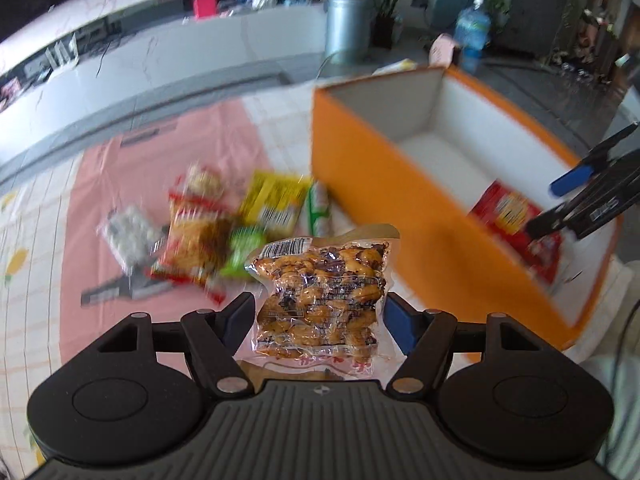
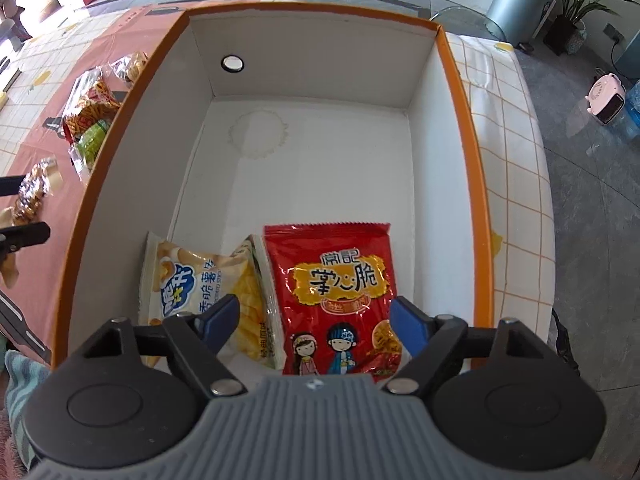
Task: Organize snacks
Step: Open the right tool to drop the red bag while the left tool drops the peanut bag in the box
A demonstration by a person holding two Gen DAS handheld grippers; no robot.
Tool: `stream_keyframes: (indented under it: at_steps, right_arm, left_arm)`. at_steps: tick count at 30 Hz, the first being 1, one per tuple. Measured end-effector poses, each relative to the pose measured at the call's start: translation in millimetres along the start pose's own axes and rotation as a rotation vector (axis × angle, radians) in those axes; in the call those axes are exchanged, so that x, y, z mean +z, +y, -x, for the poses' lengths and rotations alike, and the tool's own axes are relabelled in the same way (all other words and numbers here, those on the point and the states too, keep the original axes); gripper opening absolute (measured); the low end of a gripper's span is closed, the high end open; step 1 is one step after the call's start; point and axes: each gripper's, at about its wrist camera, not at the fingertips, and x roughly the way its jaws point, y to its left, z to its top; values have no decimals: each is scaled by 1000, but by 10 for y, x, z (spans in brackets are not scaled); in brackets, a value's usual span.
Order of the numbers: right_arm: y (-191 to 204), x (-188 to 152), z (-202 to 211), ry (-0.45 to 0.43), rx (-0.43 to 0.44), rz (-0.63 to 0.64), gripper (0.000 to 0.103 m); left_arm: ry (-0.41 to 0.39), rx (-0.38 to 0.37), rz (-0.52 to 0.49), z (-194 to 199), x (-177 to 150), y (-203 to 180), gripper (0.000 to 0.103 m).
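Observation:
A clear vacuum pack of brown peanuts (image 1: 320, 292) hangs sharp against a blurred table, with my left gripper (image 1: 318, 316) shut on its two side edges. The orange box (image 1: 360, 184) with white inside stands to the right of it. My right gripper (image 2: 314, 320) points down into the box (image 2: 476, 160), open, over a red snack bag (image 2: 340, 292) that lies flat on the box floor; its left pad is clear of the bag. A white and yellow potato-stick bag (image 2: 200, 280) lies beside the red one. The right gripper (image 1: 576, 200) also shows over the box's near end.
Several loose packs lie on the pink cloth left of the box: a red-orange bag (image 1: 196, 236), a yellow one (image 1: 276, 200), a green one (image 1: 244, 248), a clear white one (image 1: 128, 232). A metal bin (image 1: 346, 24) and a water bottle (image 1: 472, 28) stand on the floor behind.

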Motion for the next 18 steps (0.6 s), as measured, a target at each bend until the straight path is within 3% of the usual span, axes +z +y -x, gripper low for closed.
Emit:
stream_keyframes:
  at_steps: [5,9,10,12,18]
  right_arm:
    - [-9,-31,122,-28,21,0,79]
    - [-9,-48,204,-62,39,9,79]
    - [-3,-52,215,-68,45,12,79]
    - [-2,-57,205,-70,54,23,79]
    - [-21,-53,10,-30,53,37,75]
  left_arm:
    - [-72,-62,-159,185,508,-387,80]
    - [-75,-86,-296,69,864,-719,80]
    - [-69,-101,-336,9,944,-804,72]
    - [-31,-124,-412,-183,1052,-929,38]
    - [47,-149,-538,-683,1116,-1128,35]
